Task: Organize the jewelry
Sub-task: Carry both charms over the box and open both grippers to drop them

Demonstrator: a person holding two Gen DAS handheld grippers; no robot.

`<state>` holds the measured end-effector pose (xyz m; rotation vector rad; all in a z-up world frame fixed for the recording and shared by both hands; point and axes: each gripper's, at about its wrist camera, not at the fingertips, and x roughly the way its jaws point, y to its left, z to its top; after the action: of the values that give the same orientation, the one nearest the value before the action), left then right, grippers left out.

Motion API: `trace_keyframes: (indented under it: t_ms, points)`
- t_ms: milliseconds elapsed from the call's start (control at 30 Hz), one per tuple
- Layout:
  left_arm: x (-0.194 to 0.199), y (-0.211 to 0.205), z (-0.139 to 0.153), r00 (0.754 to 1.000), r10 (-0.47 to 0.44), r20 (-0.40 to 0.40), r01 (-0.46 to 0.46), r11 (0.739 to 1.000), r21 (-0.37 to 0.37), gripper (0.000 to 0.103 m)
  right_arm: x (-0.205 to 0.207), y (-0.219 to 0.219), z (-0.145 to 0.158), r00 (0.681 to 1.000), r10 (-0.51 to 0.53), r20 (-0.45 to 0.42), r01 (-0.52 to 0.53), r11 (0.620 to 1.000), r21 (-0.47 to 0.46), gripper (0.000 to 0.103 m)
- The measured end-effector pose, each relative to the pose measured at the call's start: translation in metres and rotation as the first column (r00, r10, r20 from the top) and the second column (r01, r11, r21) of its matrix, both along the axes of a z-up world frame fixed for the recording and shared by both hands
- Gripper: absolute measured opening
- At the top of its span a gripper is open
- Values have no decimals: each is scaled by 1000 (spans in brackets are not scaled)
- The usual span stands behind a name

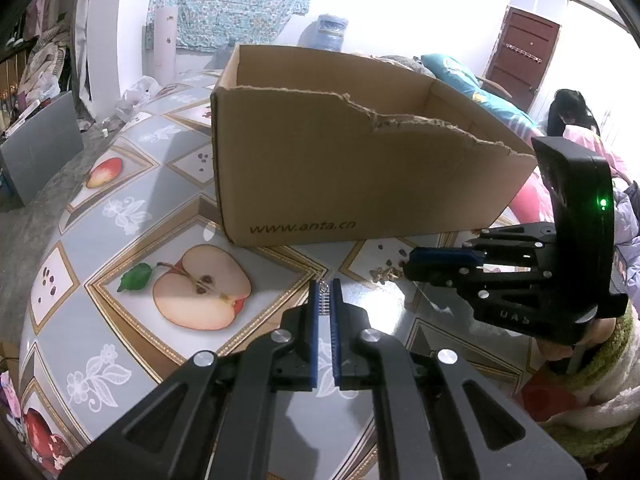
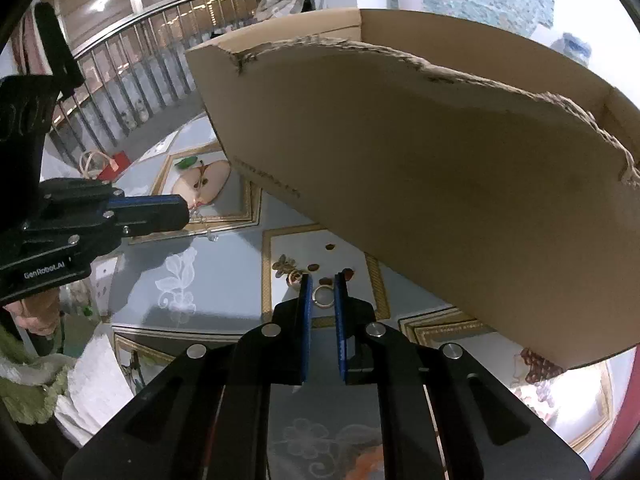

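A: Left gripper (image 1: 325, 292)?
B: Pinched nearly closed on a thin silvery chain (image 1: 325, 300), held off the tabletop (image 1: 160, 184), probably bound for the cardboard box (image 1: 360, 168) at twelve o'clock.
A: And right gripper (image 2: 322, 286)?
B: Narrow gap, straddling a ring (image 2: 323, 295) lying flat, not yet clamped. More trinkets (image 2: 292, 270) just at ten o'clock.

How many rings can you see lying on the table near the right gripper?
2: a silver ring between the fingertips of the right gripper, and a gold ring just left of them. The cardboard box may hide others.
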<state>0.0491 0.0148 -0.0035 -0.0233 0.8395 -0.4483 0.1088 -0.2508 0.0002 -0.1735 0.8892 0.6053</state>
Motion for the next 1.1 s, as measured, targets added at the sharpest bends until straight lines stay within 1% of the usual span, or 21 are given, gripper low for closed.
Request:
trace_keyframes:
  t_ms: [200,333,433,567,667,767,833,933,1000,1100]
  points:
    - [-1,0,1,1000,0,5,0,1000,1,4,-1,-5,4,1000,-20,-9,20,999,28,9]
    - [-3,0,4,1000,0,15,0,1000,0,4,-7,-9,12,999,-33,2,33,998,48,9]
    - [-8,1,11,1000,-2,31,2,1000,-5,4,-15,-18,23,999,-42,15,41,996,75,9]
    - [-17,-1,33,997,-18,80,20,999,-35,4,-26,-23,46,997,-48,53,41,992,121,9]
    - [-20,-6,57,992,-47,120,58,995,-84,4,-32,-30,72,994,-54,93,38,984,171,9]
    - [-18,-14,84,982,-84,168,104,988,-114,4,-30,-40,96,989,-74,125,45,975,216,9]
    - [-9,-23,103,975,-101,198,124,987,-104,4,-22,-48,112,987,-86,135,50,967,250,9]
    - [10,-39,119,970,-125,208,144,986,-80,4,-1,-58,130,985,-116,123,79,959,273,9]
    - [34,-51,125,974,-130,187,144,988,-61,4,17,-61,135,985,-136,107,103,958,267,9]
    - [76,-71,123,982,-151,111,158,986,-58,4,52,-66,134,985,-167,40,153,959,240,9]
